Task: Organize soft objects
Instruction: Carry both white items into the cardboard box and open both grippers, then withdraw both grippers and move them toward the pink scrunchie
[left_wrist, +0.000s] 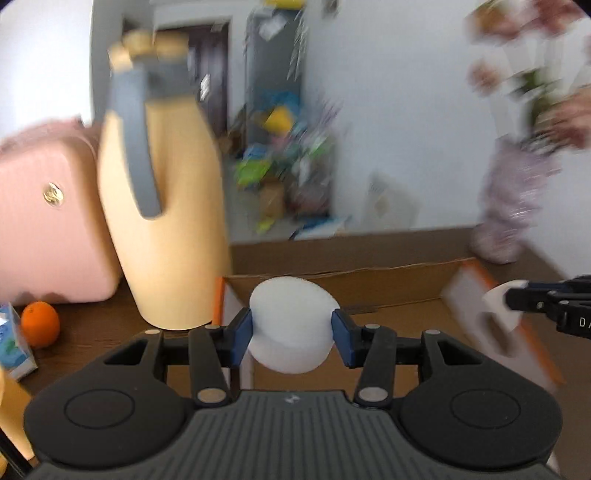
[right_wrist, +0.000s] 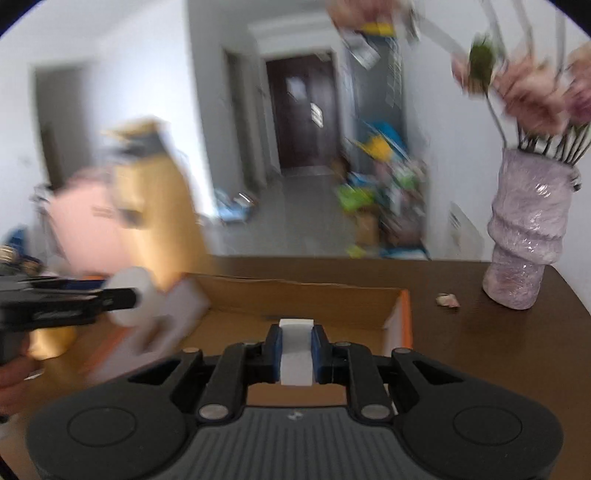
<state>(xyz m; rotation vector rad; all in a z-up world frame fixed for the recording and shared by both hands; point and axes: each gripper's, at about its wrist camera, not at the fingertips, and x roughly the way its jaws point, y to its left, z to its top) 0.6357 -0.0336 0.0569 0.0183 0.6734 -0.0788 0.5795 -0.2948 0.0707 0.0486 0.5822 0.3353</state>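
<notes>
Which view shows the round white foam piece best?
Left wrist: the round foam piece sits sharp and centred between the left gripper pads. The right wrist view shows it only blurred at the left edge.

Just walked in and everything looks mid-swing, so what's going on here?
A person is sorting soft foam pieces with a handheld gripper in each hand. The left gripper is clamped on a round white foam disc, and the right gripper pinches a small white foam block. Both are held over an open cardboard box on a dark wooden table, apparently for dropping in. Nothing can be seen inside the box yet.
</notes>
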